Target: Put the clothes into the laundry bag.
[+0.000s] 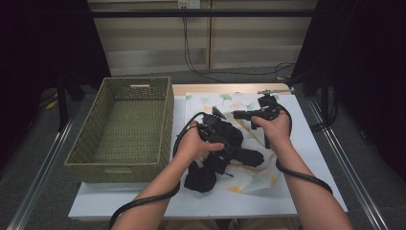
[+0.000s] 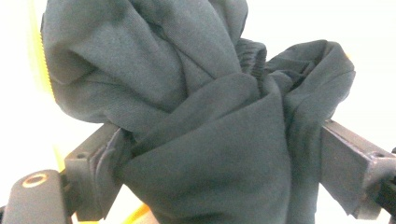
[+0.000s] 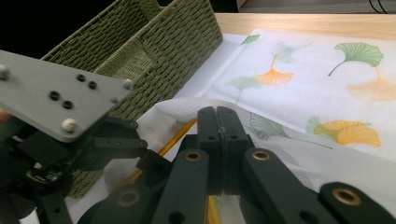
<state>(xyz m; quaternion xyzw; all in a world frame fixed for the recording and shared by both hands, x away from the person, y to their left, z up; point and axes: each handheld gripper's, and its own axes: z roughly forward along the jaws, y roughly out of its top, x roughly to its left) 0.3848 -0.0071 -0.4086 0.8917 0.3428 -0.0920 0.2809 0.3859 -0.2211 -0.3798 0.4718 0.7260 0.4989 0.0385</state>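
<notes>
A dark, crumpled garment (image 1: 206,175) lies on a white cloth printed with ginkgo leaves (image 1: 225,100) at the middle of the table. My left gripper (image 1: 232,141) points down into it. In the left gripper view the jaws (image 2: 219,154) stand wide apart, with the bunched dark fabric (image 2: 187,93) filling the gap and draping over both; I take it as open. My right gripper (image 1: 235,114) hovers just behind, pointing left. Its jaws (image 3: 217,123) are pressed together above a raised fold of the leaf cloth (image 3: 327,84), and nothing shows between the pads.
A green woven basket (image 1: 81,143) sits on the left of the table, its corner (image 3: 154,46) close to both grippers. The left gripper's grey plate (image 3: 60,98) stands in front of the right one. The white tabletop (image 1: 311,143) lies bare to the right.
</notes>
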